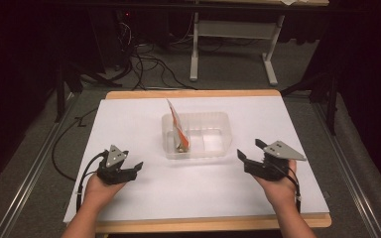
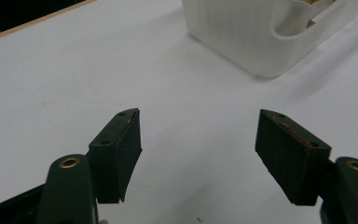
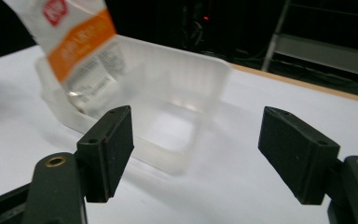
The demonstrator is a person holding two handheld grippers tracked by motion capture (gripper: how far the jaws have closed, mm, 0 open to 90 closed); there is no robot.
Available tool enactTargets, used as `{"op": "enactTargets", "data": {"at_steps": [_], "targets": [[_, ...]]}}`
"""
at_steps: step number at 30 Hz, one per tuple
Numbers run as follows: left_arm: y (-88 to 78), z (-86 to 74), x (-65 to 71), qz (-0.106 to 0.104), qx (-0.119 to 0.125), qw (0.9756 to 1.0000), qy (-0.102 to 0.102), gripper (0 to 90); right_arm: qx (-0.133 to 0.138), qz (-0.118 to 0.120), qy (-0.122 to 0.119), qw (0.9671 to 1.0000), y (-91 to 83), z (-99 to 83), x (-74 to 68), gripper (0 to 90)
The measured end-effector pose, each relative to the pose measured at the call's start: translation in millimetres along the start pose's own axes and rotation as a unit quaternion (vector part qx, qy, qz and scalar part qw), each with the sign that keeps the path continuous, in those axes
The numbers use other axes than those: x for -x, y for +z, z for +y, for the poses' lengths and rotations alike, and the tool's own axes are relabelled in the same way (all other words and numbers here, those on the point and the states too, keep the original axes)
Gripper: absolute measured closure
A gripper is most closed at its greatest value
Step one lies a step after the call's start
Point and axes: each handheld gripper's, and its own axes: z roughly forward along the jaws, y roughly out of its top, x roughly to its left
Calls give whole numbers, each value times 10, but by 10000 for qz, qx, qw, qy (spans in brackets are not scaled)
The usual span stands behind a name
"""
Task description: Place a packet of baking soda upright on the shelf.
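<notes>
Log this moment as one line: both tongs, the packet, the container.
left tongs: open, empty | right tongs: open, empty | packet: upright in container | container: on table between tongs

Clear plastic tray (image 1: 218, 153) mid-table, orange-white packet (image 1: 177, 126) upright inside it, left gripper (image 1: 135, 167) and right gripper (image 1: 250, 150) flanking, jaws apart

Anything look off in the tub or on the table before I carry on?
One thing: the orange-and-white packet stands tilted on end in the clear tub, its top poking above the rim instead of lying flat. No spill or damage visible. Both grippers are open, holding nothing.
</notes>
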Motion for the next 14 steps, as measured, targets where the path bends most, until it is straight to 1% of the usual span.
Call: {"op": "enactTargets", "data": {"at_steps": [1, 2, 3, 5, 6, 8, 9, 10, 12, 14], "targets": [[0, 0, 0, 0, 0, 10000, 0, 317, 0, 0, 0, 10000, 0, 0, 0, 267], [0, -2, 1, -6, -16, 10000, 16, 318, -12, -149, 95, 9998, -108, -114, 118, 269], [5, -5, 5, -3, -31, 10000, 23, 318, -12, -149, 95, 9998, -108, -114, 118, 269], [14, -6, 14, -5, -69, 10000, 38, 318, -30, -307, 166, 9994, -199, -280, 229, 277], [18, -3, 21, -11, -47, 10000, 23, 318, -113, -385, 154, 9991, -222, -366, 279, 282], [22, 4, 35, -19, -50, 10000, 41, 318, -417, -470, 119, 9980, -209, -477, 372, 280], [24, 4, 44, -14, -73, 9999, 70, 318, -497, -521, 183, 9972, -188, -515, 412, 283], [29, 5, 58, -3, -96, 9999, 106, 318, -576, -516, 401, 9962, -133, -553, 473, 283], [27, 6, 61, 1, -93, 9999, 109, 318, -583, -526, 412, 9961, -112, -556, 481, 283], [21, 9, 60, 0, -69, 9999, 84, 318, -593, -542, 327, 9962, -85, -540, 452, 283]]}}
